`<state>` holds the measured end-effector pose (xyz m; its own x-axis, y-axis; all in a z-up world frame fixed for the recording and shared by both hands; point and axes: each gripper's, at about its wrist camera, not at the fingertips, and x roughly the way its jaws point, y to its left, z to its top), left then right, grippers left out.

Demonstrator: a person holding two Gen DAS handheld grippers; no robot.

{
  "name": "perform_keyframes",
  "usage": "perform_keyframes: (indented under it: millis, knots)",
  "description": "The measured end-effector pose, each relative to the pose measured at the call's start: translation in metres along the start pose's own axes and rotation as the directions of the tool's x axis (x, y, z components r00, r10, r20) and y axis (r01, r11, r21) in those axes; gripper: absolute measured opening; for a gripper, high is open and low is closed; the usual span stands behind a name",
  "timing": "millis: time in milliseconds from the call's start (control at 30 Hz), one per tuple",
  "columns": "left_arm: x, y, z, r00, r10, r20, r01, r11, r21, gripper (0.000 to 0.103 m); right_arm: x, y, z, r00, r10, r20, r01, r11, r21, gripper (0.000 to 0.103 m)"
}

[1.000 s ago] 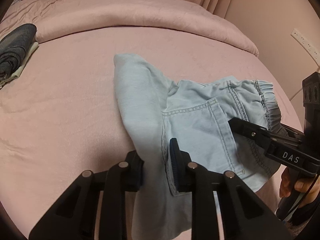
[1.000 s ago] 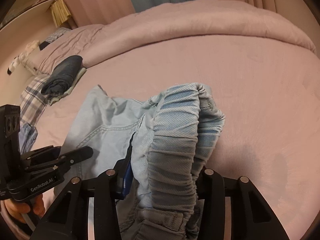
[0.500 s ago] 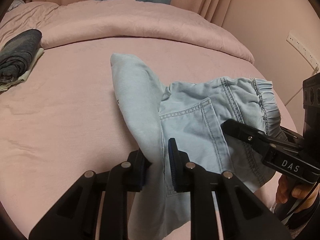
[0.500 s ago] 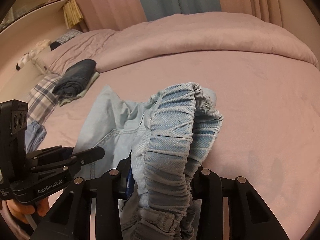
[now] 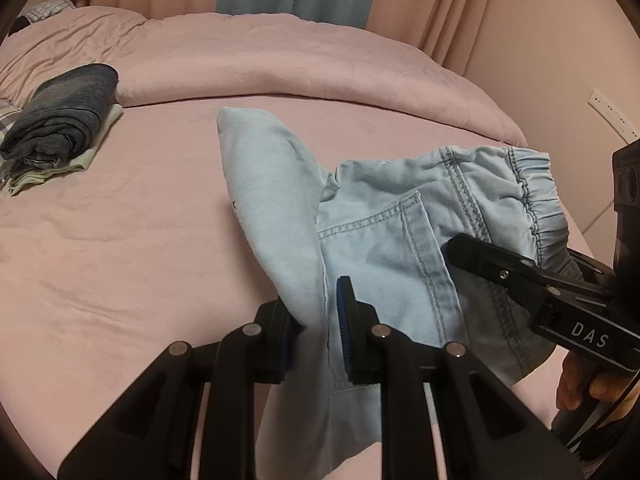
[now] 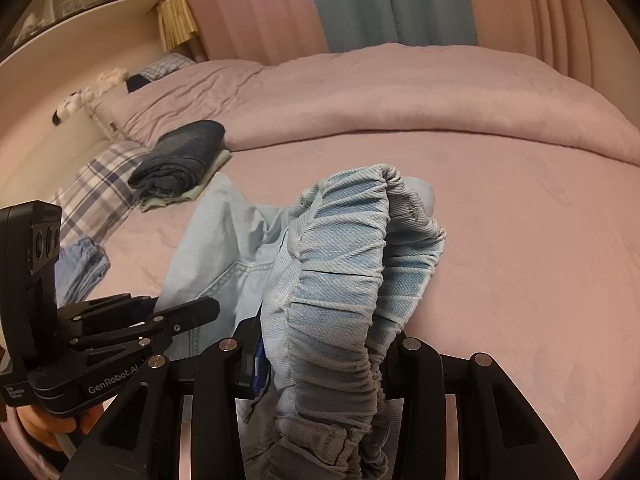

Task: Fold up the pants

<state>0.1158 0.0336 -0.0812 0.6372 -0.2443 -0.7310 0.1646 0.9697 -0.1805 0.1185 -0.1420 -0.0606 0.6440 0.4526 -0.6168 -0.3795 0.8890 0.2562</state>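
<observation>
Light blue denim pants (image 5: 384,236) are held up off the pink bed. My left gripper (image 5: 314,320) is shut on a fold of the pants near the back pocket, with cloth hanging below the fingers. My right gripper (image 6: 328,344) is shut on the bunched elastic waistband (image 6: 348,280), which bulges up between its fingers. In the left wrist view the right gripper (image 5: 520,280) shows at the right, holding the waistband side. In the right wrist view the left gripper (image 6: 120,328) shows at the lower left, with the pants (image 6: 224,248) draped behind it.
The pink bedsheet (image 5: 120,240) spreads to the left and ahead, with a rolled pink duvet (image 5: 280,60) at the far side. A folded dark garment pile (image 5: 60,120) lies at the far left. A plaid pillow (image 6: 96,196) lies by the white shelf.
Both grippers have risen with the pants, tilting the views up so more curtain and wall show. The grip on the cloth is unchanged.
</observation>
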Motion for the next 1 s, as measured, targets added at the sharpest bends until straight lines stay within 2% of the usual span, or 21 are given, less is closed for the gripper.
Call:
perform_keyframes:
  millis: [333,467,567,633,667,700,733,800,933,1000]
  knots:
    - [0.019,0.033,0.032,0.998,0.056,0.006,-0.056,0.998,0.000,0.018,0.038,0.014,0.032,0.999,0.032,0.011,-0.031,0.999,-0.007,0.042]
    - [0.037,0.049,0.044,0.997,0.075,-0.020,-0.075,0.997,-0.009,0.018,0.060,0.015,0.043,0.999,0.038,0.001,-0.038,0.999,0.000,0.042]
    - [0.056,0.061,0.043,0.994,0.074,-0.075,-0.077,0.996,-0.036,0.019,0.082,0.012,0.045,0.998,0.030,-0.054,-0.029,0.999,0.013,0.046]
    - [0.067,0.065,0.039,0.989,0.112,-0.100,-0.115,0.993,-0.024,0.022,0.098,0.004,0.040,0.993,0.007,-0.114,-0.003,0.999,0.039,0.058]
    - [0.069,0.067,0.037,0.986,0.127,-0.106,-0.129,0.992,-0.014,0.031,0.105,-0.001,0.036,0.989,-0.017,-0.144,0.025,0.998,0.054,0.060]
    - [0.071,0.068,0.035,0.985,0.129,-0.111,-0.132,0.991,-0.013,0.045,0.111,-0.008,0.032,0.983,-0.054,-0.173,0.067,0.995,0.069,0.063]
    - [0.072,0.070,0.034,0.985,0.125,-0.118,-0.128,0.992,-0.017,0.051,0.114,-0.014,0.028,0.978,-0.074,-0.192,0.092,0.992,0.084,0.068]
    - [0.073,0.072,0.031,0.982,0.142,-0.128,-0.145,0.989,-0.015,0.073,0.111,-0.030,0.020,0.977,-0.063,-0.205,0.093,0.986,0.140,0.072]
    - [0.070,0.071,0.025,0.968,0.209,-0.137,-0.210,0.978,0.004,0.081,0.087,-0.039,0.019,0.983,-0.073,-0.167,0.100,0.983,0.154,0.078]
    - [0.063,0.070,0.025,0.967,0.220,-0.127,-0.221,0.975,0.006,0.093,0.069,-0.036,0.021,0.984,-0.124,-0.126,0.139,0.984,0.115,0.078]
